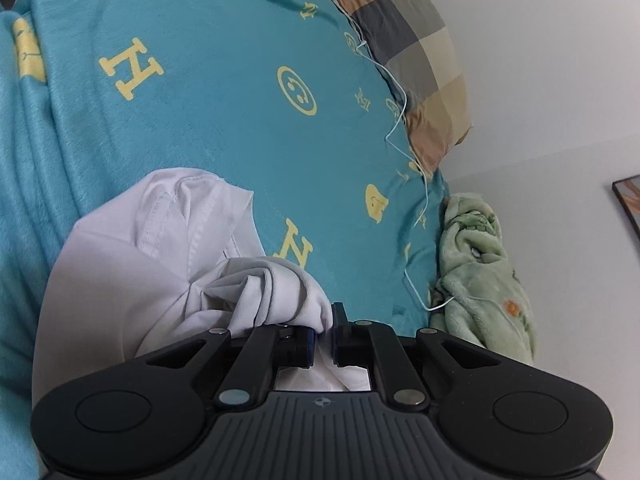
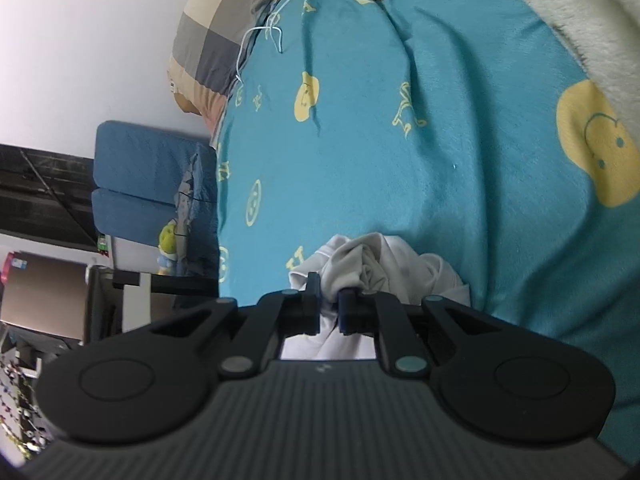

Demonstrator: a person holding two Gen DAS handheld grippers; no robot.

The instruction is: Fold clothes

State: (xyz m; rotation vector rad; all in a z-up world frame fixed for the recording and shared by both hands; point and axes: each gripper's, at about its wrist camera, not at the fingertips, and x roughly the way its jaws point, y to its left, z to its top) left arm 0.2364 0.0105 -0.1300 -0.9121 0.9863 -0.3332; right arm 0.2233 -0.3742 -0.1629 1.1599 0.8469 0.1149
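Both grippers pinch a white shirt over the teal bedspread.
Left gripper (image 1: 323, 340) and right gripper (image 2: 329, 312) are nearly closed on the shirt (image 1: 132, 264), bunched at 6 o'clock: light, limp, likely best held by seams.

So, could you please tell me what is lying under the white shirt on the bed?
The white shirt lies bunched on the teal blanket with yellow letters and smiley faces. That blanket shows all around it. Whatever sits beneath the shirt's folds is covered, so I cannot tell.
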